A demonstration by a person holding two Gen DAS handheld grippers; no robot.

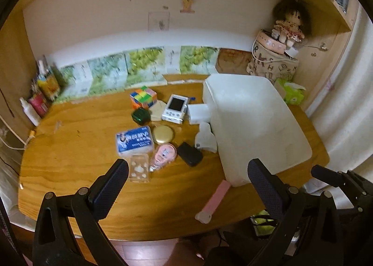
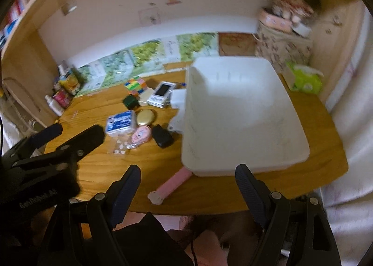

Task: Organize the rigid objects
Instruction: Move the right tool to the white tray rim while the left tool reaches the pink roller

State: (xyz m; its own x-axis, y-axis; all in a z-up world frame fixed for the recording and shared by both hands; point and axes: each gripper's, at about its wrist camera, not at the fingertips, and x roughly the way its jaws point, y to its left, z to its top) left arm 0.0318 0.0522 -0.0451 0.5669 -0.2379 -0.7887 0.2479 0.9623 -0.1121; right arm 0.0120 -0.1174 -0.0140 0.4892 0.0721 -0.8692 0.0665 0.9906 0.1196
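Note:
A white plastic bin (image 1: 251, 124) (image 2: 237, 114) stands empty on the right of the wooden desk (image 1: 77, 163). Left of it lie small objects: a colourful cube (image 1: 142, 96), a white handheld device (image 1: 175, 108), a dark green box (image 1: 140, 115), a gold round compact (image 1: 163, 135), a blue-white pack (image 1: 134, 141), a pink case (image 1: 163, 155), a black case (image 1: 189, 153), a clear blister card (image 1: 139, 168). A pink stick (image 1: 214, 198) (image 2: 172, 183) lies at the front edge. My left gripper (image 1: 186, 179) is open above the front edge. My right gripper (image 2: 186, 186) is open by the bin's near side.
Bottles and tubes (image 1: 42, 93) stand at the back left. A letter-print bag with a doll (image 1: 277, 56) and a green tissue pack (image 1: 292, 91) sit at the back right. The left gripper (image 2: 53, 144) shows at the left of the right wrist view.

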